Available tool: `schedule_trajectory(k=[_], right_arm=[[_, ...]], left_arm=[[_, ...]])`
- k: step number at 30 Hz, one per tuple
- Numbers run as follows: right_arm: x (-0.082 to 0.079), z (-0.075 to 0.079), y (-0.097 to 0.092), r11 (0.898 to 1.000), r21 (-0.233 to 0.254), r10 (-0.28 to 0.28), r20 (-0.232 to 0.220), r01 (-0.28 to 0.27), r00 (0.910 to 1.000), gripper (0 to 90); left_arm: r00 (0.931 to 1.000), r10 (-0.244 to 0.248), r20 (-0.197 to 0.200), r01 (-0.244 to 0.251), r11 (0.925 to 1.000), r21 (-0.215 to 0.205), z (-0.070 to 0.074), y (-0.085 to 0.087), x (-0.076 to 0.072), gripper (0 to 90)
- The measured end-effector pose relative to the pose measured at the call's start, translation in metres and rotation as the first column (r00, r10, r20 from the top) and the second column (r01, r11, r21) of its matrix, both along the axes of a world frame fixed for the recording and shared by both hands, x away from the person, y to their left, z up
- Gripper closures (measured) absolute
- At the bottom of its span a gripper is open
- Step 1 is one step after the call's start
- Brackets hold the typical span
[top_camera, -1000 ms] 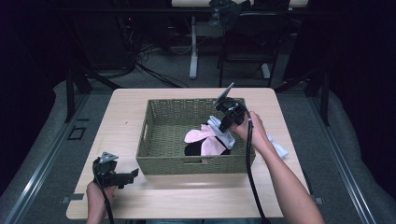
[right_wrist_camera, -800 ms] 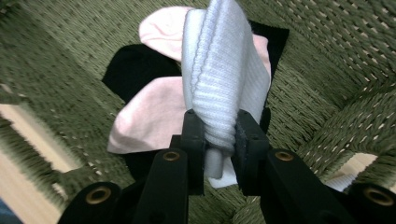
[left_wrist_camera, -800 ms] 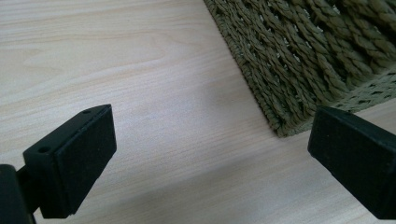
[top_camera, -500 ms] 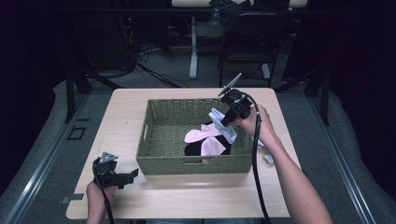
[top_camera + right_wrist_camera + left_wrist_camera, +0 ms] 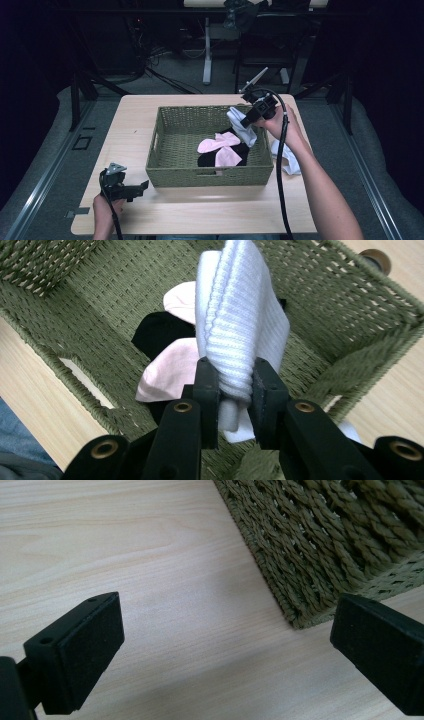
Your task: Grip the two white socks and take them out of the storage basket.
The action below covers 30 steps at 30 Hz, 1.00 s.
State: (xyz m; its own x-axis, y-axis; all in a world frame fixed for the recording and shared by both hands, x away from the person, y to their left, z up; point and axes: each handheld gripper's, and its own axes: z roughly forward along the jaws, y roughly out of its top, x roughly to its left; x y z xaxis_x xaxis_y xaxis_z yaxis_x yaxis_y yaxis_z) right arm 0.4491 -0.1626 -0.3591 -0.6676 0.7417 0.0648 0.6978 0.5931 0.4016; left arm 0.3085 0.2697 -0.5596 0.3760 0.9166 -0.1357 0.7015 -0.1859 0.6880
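The worktop (image 5: 200, 210) is a pale wood slab with rounded corners, standing on a grey floor (image 5: 55, 165). A green woven basket (image 5: 210, 175) sits on it, a little right of the middle, with bare wood along its near and left sides. Just beside the basket's right wall, a white cloth (image 5: 287, 159) lies crumpled on the wood, near the right edge.

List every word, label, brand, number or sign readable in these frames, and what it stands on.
None: no readable text in any view.
Woven basket: plain weave, no tag or label.
White sock in the right claw: plain ribbed knit, no logo.
Pink socks and black sock: no print visible.
Wooden table and left claw: unmarked.
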Motion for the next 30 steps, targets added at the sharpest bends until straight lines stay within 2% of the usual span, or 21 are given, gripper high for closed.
schedule_trajectory(k=[6,7,8,17,24,30], right_arm=[[-0.003,0.012,-0.006,1.0,0.004,-0.013,0.018,0.012,0.9998,76.3],[-0.003,0.015,-0.008,1.0,0.0,-0.012,0.02,0.012,0.9997,76.3],[-0.005,0.017,-0.01,1.0,0.015,-0.022,0.028,0.022,0.9994,76.4],[-0.01,0.035,-0.03,0.998,0.012,-0.056,0.056,0.055,0.9968,76.3],[-0.016,0.042,-0.055,0.995,0.015,-0.097,0.071,0.096,0.9928,76.3],[-0.021,0.043,-0.082,0.988,0.044,-0.15,0.074,0.147,0.9859,76.3]], left_arm=[[1.0,0.0,-0.001,0.0,1.0,0.002,0.0,0.0,0.0,0.9],[1.0,-0.003,-0.002,0.003,1.0,0.0,0.0,-0.001,0.0,0.8],[1.0,-0.005,-0.002,0.005,1.0,0.0,0.0,-0.001,0.0,0.8],[1.0,-0.003,-0.001,0.003,1.0,0.002,0.0,-0.001,0.0,0.8],[1.0,-0.001,0.001,0.001,1.0,0.002,0.0,0.0,0.0,0.8],[1.0,0.0,0.002,0.0,1.0,0.001,0.0,0.0,0.0,0.8]])
